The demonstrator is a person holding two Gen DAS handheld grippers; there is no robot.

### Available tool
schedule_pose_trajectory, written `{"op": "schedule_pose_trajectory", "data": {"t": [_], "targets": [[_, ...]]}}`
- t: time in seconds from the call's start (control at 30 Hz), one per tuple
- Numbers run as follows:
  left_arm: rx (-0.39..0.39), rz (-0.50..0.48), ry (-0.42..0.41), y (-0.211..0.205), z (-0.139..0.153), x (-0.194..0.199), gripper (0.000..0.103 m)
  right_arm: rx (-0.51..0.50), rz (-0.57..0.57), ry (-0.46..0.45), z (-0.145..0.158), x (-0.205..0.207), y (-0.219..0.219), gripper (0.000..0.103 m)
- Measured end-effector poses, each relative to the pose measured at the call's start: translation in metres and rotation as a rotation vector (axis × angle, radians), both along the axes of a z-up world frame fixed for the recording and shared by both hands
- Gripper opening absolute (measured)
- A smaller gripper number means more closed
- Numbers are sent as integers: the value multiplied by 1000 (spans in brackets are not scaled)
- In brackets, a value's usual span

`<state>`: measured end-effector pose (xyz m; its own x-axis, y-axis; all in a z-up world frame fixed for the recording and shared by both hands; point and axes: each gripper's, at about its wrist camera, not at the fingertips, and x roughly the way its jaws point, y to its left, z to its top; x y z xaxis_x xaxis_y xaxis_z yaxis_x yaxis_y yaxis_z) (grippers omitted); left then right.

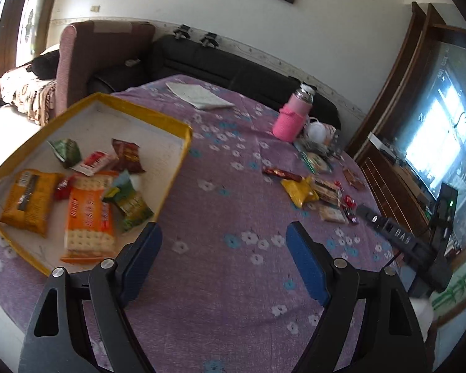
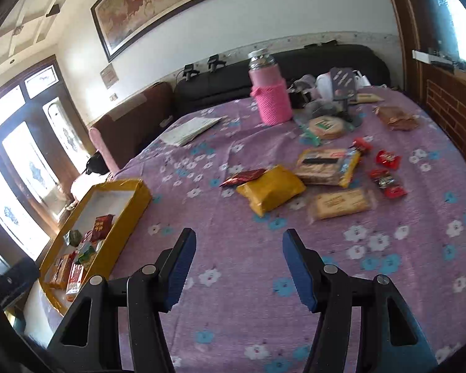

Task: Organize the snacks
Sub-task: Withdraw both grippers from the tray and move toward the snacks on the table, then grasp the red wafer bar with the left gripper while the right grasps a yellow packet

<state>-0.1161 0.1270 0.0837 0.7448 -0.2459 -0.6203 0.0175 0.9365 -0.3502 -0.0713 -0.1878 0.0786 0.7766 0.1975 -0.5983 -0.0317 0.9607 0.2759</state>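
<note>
Your yellow snack pouch [image 2: 271, 189], a puffy glossy pillow, lies on the flowered purple tabletop [image 2: 233, 279] at twelve o'clock from your right gripper [image 2: 239, 267], long axis running eight to two o'clock. That gripper's jaws stand apart, holding nothing. Your left gripper [image 1: 223, 261] gapes wider, also empty, the yellow-rimmed cardboard tray [image 1: 174, 171] of packets at its ten o'clock.

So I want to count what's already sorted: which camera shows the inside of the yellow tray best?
The left wrist view: the yellow tray lies close, its floor and packets in plain sight. In the right wrist view the tray sits edge-on at the left, most contents hidden.
</note>
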Motion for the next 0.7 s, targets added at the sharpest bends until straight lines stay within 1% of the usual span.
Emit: {"op": "schedule_pose_trajectory", "data": {"t": [0.07,0.13,0.2,0.23,0.3,0.37,0.4,0.5,0.6,0.67,0.7], "targets": [[-7,-28,33,-8,-9,5,83,-17,-64,-4,7,8,-27,60],[-23,-38,51,-9,-14,6,83,-10,-109,11,10,26,-49,62],[-22,-31,54,-6,-15,8,83,10,-108,50,7,55,-57,62],[-25,-28,57,-3,-15,8,83,23,-87,76,3,71,-55,62],[-30,-25,65,0,-17,11,83,48,-46,134,-8,101,-44,61],[-29,-22,69,2,-19,14,83,68,13,168,-16,131,-25,61],[-29,-19,71,5,-21,14,83,63,38,194,-20,147,-12,61],[-30,-21,79,9,-25,17,83,4,76,233,-29,186,23,61],[-26,-9,81,15,-29,19,83,-109,107,298,-44,223,58,59],[-26,-1,81,19,-30,20,83,-157,120,363,-58,238,76,40],[-28,3,82,22,-31,21,83,-162,135,389,-63,240,82,18]]}}
